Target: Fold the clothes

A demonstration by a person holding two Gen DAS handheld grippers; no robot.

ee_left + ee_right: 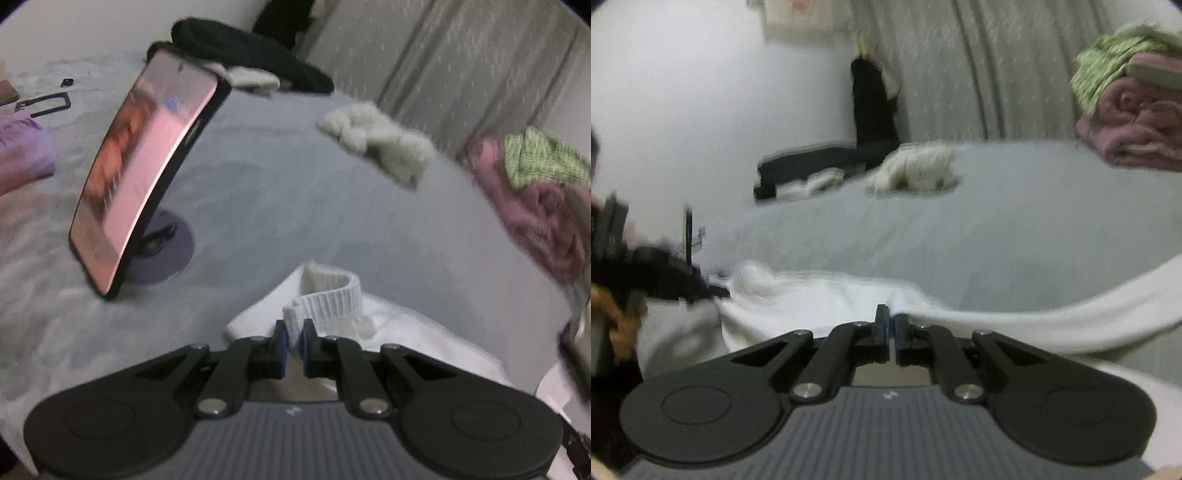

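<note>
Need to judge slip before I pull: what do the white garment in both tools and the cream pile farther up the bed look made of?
White garment with ribbed cuff: seemingly soft matte cotton-like knit; the cuff shows fine vertical ribbing. Fluffy cream pile: apparently fleece or chenille, judging by its nubby, tufted surface. Blur leaves both uncertain.
</note>
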